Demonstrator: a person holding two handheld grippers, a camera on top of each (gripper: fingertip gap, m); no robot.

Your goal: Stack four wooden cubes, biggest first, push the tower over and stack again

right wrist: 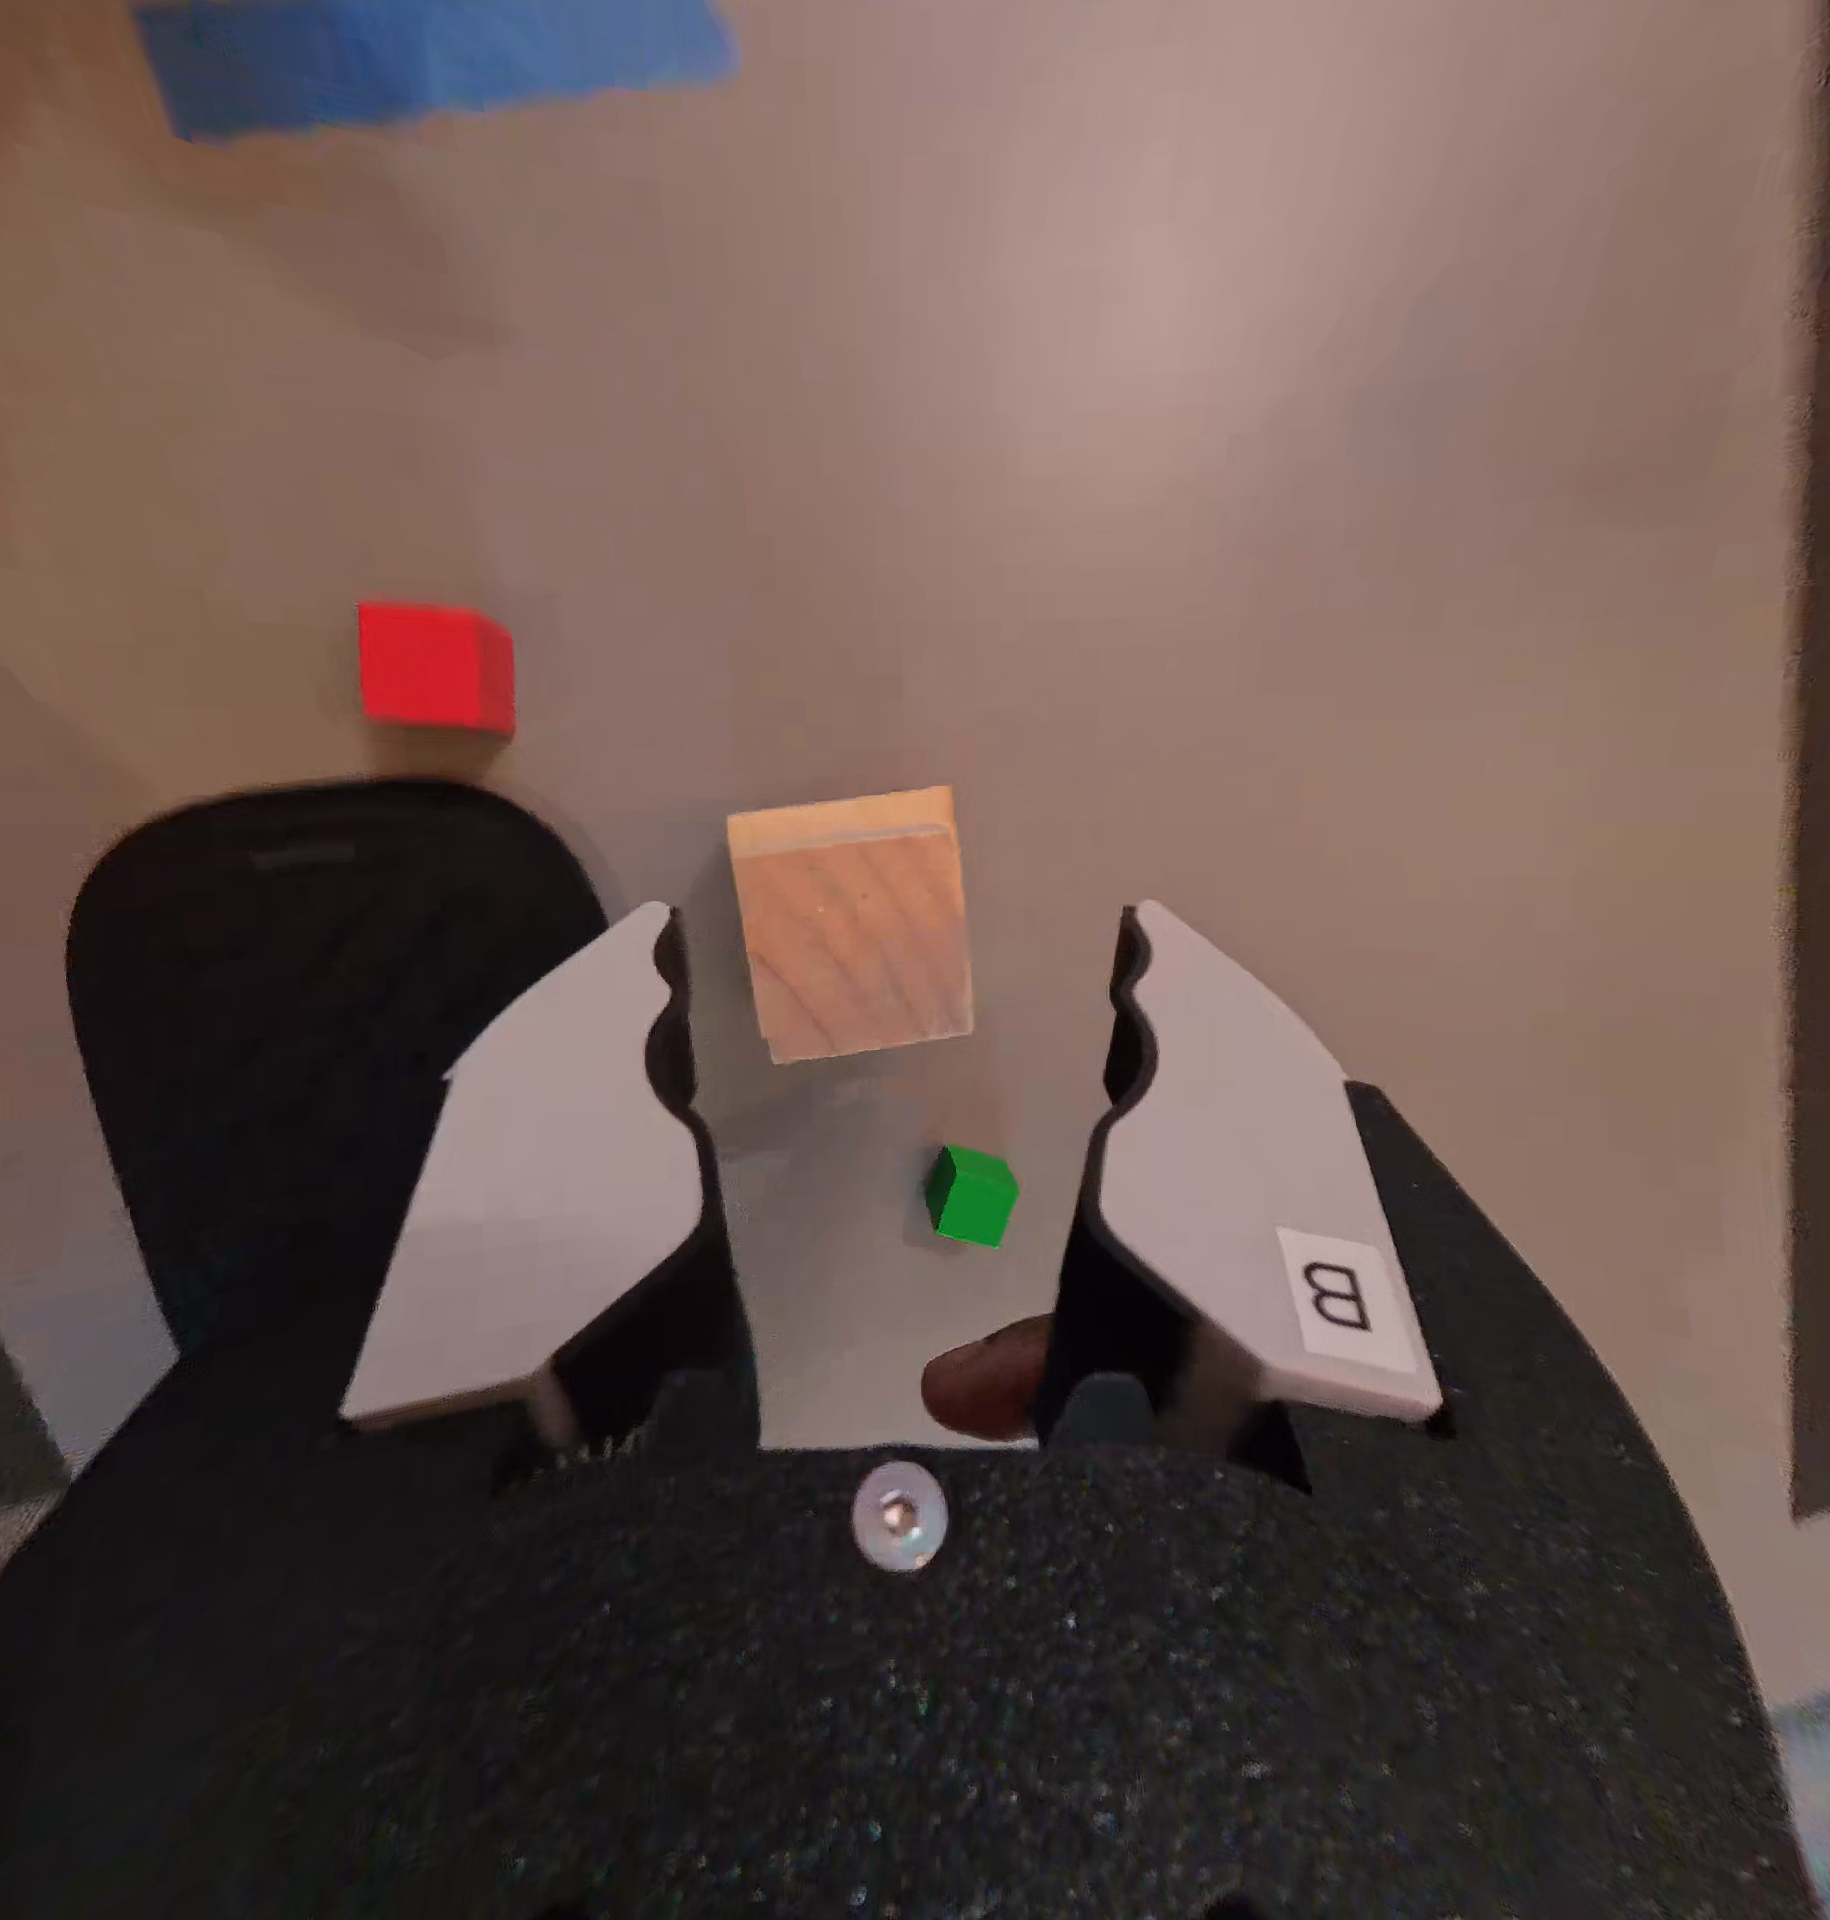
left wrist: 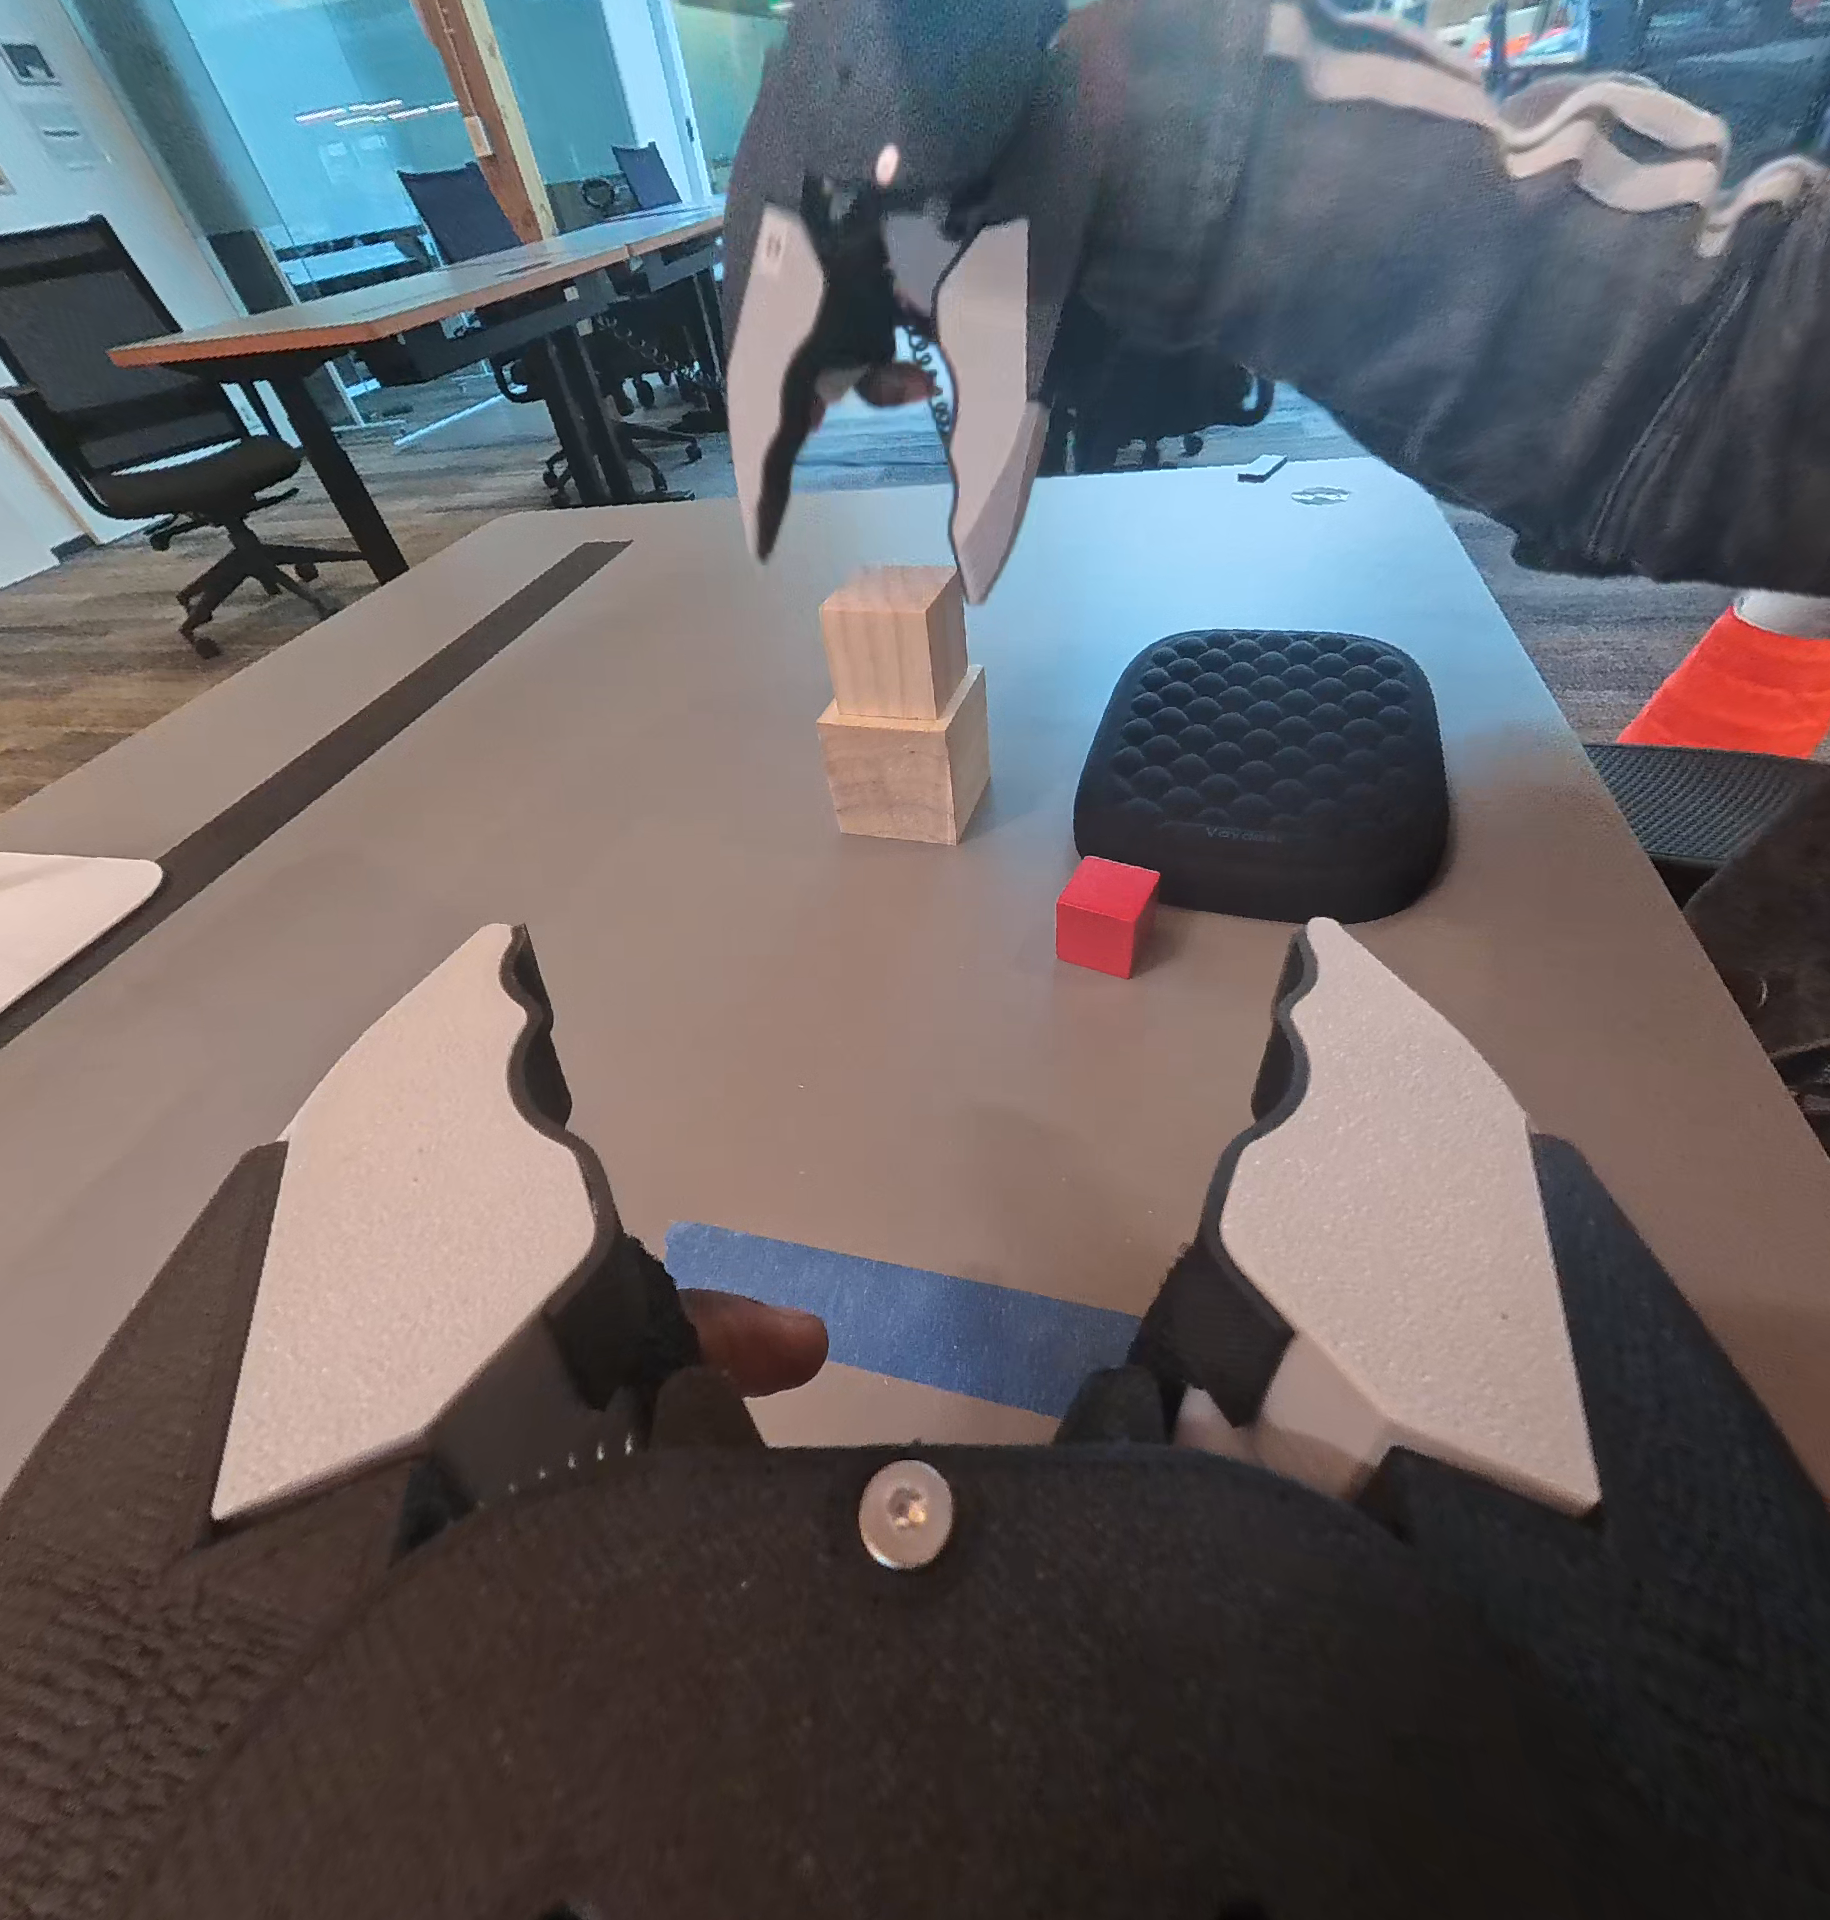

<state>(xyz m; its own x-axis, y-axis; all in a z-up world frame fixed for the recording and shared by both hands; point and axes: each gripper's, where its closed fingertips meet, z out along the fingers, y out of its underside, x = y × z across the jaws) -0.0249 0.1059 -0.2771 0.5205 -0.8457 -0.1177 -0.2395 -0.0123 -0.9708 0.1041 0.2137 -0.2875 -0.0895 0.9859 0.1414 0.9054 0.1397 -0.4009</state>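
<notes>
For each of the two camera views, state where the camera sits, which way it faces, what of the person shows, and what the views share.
Left wrist view: sits low behind the open left gripper, facing across the grey table at two stacked wooden cubes; a fingertip and the sleeved arm with the right gripper show.
Right wrist view: sits above the stack, facing down between the open right gripper's fingers; a fingertip shows.
Shared: stack, red cube, black pad, blue tape. The green cube shows only from the right wrist.
</notes>
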